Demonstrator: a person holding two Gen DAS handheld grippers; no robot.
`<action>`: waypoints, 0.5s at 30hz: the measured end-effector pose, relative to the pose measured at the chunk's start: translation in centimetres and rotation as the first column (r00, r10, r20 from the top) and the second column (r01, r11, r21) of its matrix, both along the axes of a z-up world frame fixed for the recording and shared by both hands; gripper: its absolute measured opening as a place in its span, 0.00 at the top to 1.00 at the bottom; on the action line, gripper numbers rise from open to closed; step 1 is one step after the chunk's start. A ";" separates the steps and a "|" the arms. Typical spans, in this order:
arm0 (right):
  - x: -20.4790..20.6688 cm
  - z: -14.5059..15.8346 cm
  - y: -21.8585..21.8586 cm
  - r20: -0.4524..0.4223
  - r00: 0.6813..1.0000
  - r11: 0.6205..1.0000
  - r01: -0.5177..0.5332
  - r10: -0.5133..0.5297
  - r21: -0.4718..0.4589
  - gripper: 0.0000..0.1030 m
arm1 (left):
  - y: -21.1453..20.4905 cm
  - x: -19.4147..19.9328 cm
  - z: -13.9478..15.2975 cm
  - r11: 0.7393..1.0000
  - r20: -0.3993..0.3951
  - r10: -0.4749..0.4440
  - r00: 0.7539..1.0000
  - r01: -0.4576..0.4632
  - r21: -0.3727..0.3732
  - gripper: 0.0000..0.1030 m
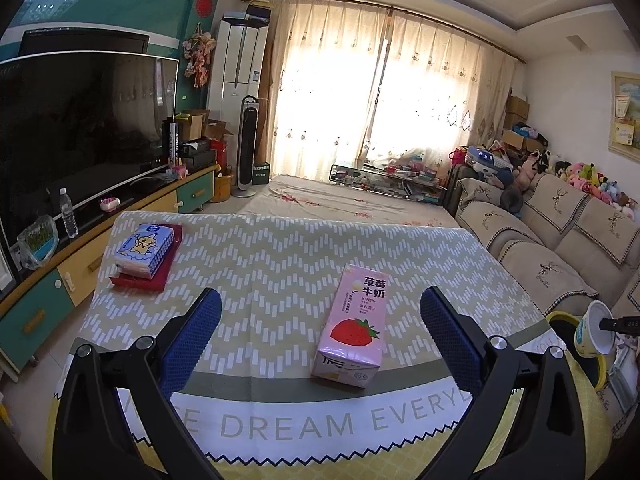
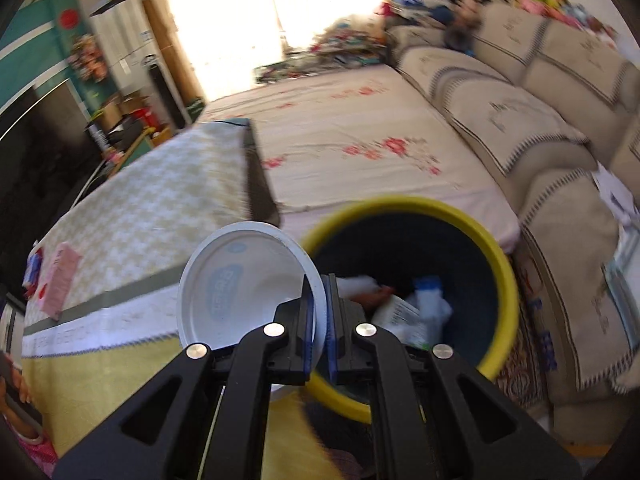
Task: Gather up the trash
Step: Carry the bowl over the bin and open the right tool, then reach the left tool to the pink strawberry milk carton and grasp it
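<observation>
The right tongs [image 2: 318,300], black-armed with blue pads, are pinched tight on the rim of a white plastic cup [image 2: 244,284], one pad inside the wall and one outside, so the cup's open mouth faces the right wrist camera. The cup hangs at the near left rim of a round yellow-rimmed trash bin [image 2: 496,248] with a dark inside, overlapping that rim in the view; whether it touches the bin cannot be told. White and blue crumpled packaging [image 2: 424,304] lies at the bottom of the bin. The bin stands on the floor just beside the surface, between it and a beige cushioned sofa [image 2: 520,120].

The left tongs [image 1: 320,320] are spread wide and grip nothing, their blue textured pads [image 1: 200,332] hovering above the surface [image 1: 280,248], which wears a cloth of yellow and white zigzag pattern with printed lettering along its near edge. Between the pads, closer to the right one, a pink strawberry milk carton [image 1: 354,328] lies flat on the cloth, touching neither pad. Far off at the left back corner a blue-and-white pack of tissues [image 1: 144,250] rests on a flat red box [image 1: 160,276]. At the right edge of the left wrist view the same cup [image 1: 596,328] shows, yellow outside, above the bin's yellow rim [image 1: 560,314].
</observation>
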State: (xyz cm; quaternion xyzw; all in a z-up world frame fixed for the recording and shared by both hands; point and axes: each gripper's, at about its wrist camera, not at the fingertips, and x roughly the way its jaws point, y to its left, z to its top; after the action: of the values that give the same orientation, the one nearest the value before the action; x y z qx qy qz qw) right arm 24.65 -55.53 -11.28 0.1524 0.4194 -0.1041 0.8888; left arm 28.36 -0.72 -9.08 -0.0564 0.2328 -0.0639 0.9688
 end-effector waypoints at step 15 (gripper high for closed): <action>-0.5 -1.7 -3.3 0.050 0.988 0.989 0.149 -0.149 0.010 0.61 | -0.4 0.3 -0.5 1.000 -0.026 -0.025 0.999 0.025 0.004 0.05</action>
State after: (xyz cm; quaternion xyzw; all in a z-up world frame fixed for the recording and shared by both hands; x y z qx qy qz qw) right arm 24.13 -58.87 -12.93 0.1889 0.3845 -0.1650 0.8884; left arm 28.67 -1.12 -9.53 -0.0521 0.2461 -0.0748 0.9650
